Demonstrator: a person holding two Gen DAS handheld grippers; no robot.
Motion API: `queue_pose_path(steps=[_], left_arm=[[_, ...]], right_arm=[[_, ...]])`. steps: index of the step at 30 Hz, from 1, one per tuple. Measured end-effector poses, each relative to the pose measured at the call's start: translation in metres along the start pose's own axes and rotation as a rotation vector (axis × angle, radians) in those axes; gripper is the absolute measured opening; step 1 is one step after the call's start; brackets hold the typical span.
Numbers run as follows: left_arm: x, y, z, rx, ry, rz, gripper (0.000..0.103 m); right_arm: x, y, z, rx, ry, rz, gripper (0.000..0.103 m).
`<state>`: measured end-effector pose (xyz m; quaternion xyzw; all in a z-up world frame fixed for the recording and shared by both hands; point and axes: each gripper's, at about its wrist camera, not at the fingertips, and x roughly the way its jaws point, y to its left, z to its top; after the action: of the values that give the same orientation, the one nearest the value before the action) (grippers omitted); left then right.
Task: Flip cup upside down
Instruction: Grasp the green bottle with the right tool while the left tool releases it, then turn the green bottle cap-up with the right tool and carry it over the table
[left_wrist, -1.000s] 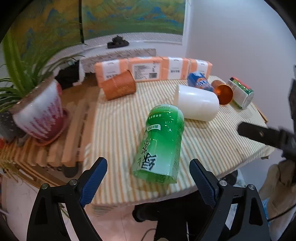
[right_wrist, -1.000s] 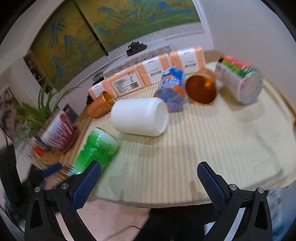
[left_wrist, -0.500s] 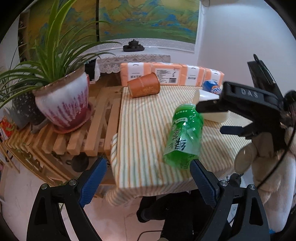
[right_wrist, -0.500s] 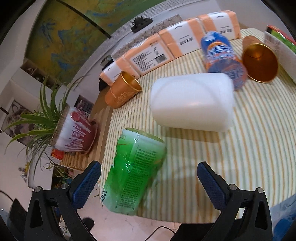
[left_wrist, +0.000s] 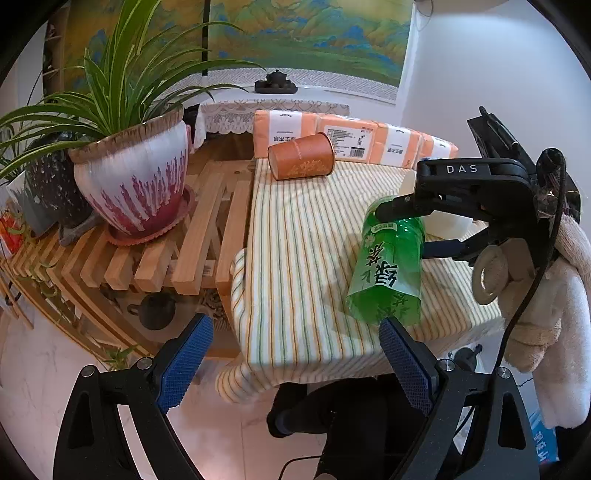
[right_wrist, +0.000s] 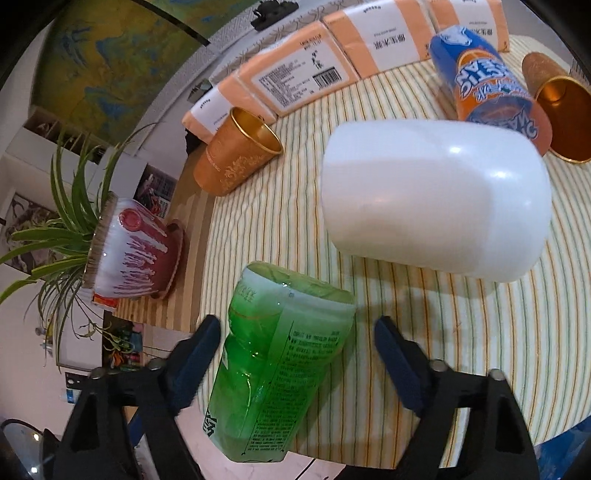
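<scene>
- Bench (left_wrist: 295, 258): striped cloth, carrying cups that lie on their sides.
- Green cup (right_wrist: 280, 354): on its side near the bench's front edge, between the jaws of the right hand-held gripper (right_wrist: 291, 354). It looks thin, light, glossy plastic, likely to dent or slip; hold it gently across the mid-body.
- Right hand-held gripper: released, jaws straddling the cup with gaps either side, reaching in level from the cup's flank.
- Left hand-held gripper (left_wrist: 295, 354): released, holding nothing, well short of the bench.
</scene>
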<state>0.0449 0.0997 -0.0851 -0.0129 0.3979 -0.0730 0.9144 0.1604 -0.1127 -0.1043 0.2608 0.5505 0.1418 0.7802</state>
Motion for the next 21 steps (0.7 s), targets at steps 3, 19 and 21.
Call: queue_pose_path(steps=[3,19,21], left_arm=[[0.0,0.0,0.0,-0.001,0.001,-0.001,0.093],[0.01,-0.011,0.006,-0.009,0.009,-0.029,0.093],[0.012,-0.015,0.006,-0.003,0.012,-0.034,0.093]], right_arm=[[0.0,0.0,0.001,-0.004,0.006,0.023,0.067],[-0.051,-0.012,-0.032,-0.173,-0.17,-0.001,0.065],[-0.059,-0.017,-0.034,-0.169,-0.185,0.005,0.064]])
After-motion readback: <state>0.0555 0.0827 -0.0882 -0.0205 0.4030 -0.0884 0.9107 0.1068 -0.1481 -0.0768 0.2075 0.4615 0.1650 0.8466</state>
